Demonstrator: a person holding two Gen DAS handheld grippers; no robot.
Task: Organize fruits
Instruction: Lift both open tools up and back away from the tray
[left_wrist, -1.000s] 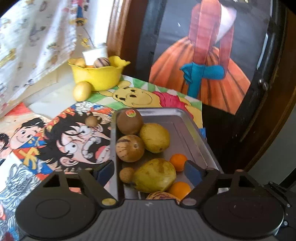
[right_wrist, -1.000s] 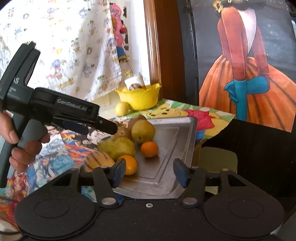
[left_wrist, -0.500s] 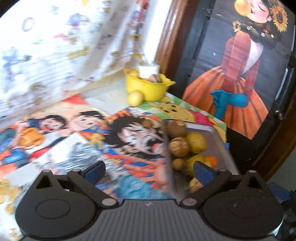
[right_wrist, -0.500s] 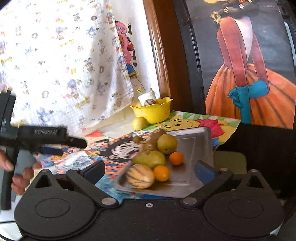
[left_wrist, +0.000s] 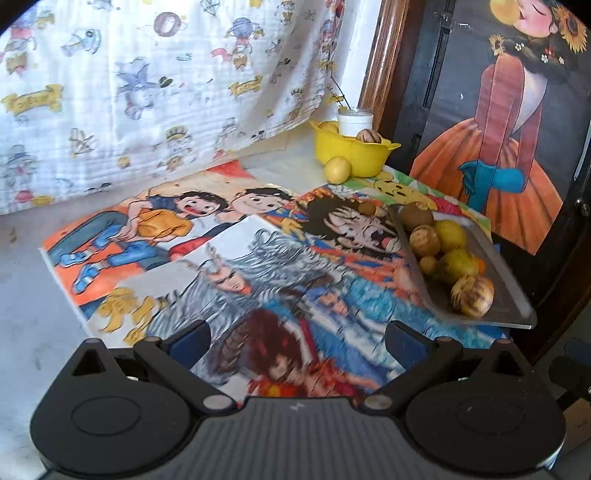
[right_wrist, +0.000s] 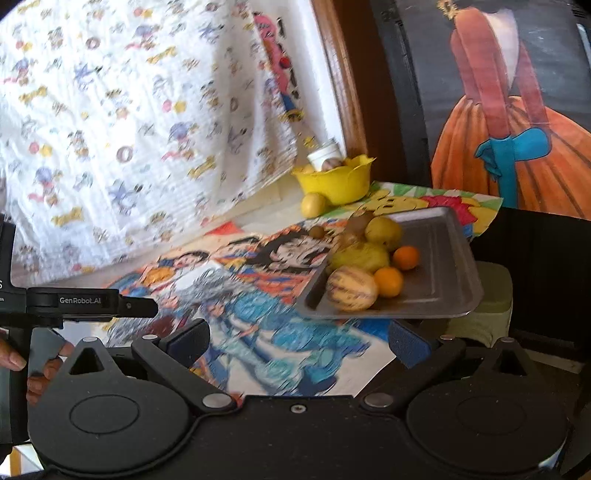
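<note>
Both hand-held grippers stand with jaws wide apart, gripping nothing: the left hand-held gripper (left_wrist: 295, 341) and the right hand-held gripper (right_wrist: 299, 341) hover over the cartoon-printed tabletop (left_wrist: 229, 266), short of the metal tray (right_wrist: 443, 258). Only the right view shows the two oranges (right_wrist: 388, 281) on the tray beside the striped melon (right_wrist: 351, 288), and the person's hand (right_wrist: 40, 365) left of the tray. Beyond the tray sits the yellow bowl (left_wrist: 351, 153), a lemon (left_wrist: 337, 169) touching its base.

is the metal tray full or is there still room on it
Partly full. Fruits crowd the left side of the metal tray; its right half is bare.
</note>
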